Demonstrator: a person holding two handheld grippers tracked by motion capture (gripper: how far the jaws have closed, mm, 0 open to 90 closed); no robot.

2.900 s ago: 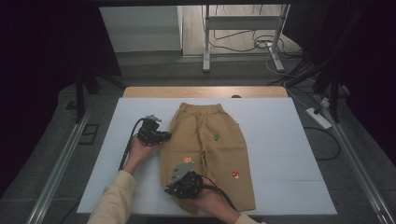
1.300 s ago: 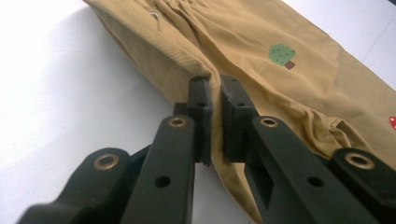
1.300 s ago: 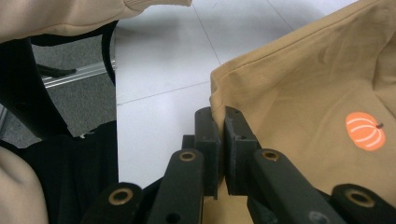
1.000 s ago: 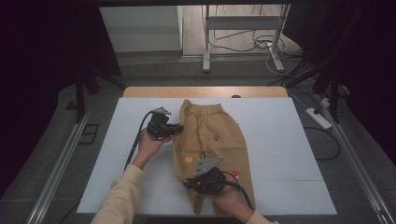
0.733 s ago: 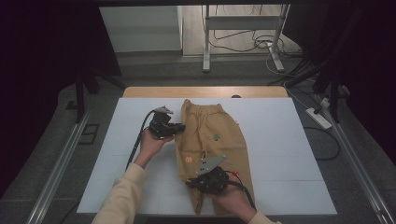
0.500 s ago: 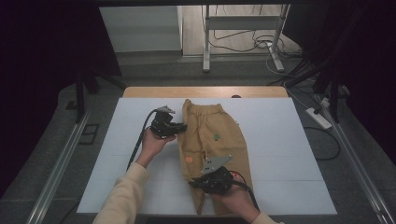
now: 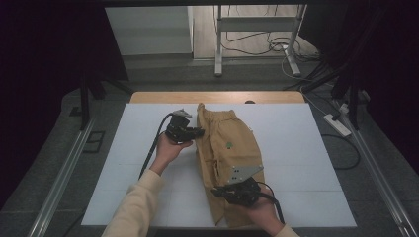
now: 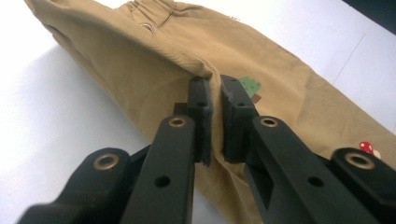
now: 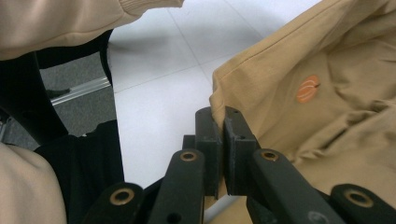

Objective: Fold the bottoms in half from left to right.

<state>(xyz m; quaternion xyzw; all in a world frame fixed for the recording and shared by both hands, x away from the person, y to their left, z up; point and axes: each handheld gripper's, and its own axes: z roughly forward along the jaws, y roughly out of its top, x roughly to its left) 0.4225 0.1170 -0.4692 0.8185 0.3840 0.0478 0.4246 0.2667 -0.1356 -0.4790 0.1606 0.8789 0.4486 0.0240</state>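
Tan child's trousers (image 7: 232, 153) lie lengthwise on the white table (image 7: 306, 143), waistband at the far end, the left half folded over toward the right. My left gripper (image 7: 198, 132) is shut on the raised left edge near the waist; in the left gripper view its pads pinch a fold of the trousers (image 8: 140, 70) beside a small green patch (image 8: 251, 86). My right gripper (image 7: 221, 191) is shut on the leg's hem corner near the front edge. In the right gripper view the pads clamp the trousers (image 9: 289, 93) just below an orange patch (image 9: 308, 88).
The table's wooden far edge (image 7: 217, 97) shows behind the white top. Beyond it stand a metal stand (image 7: 217, 44) and loose cables (image 7: 276, 47) on the floor. A power strip (image 7: 336, 124) lies right of the table. A rail (image 7: 59, 177) runs along the left side.
Both grippers have carried the trousers' left half up and to the right, folding it over the right half. The cloth that lay flat now stands as a raised fold.
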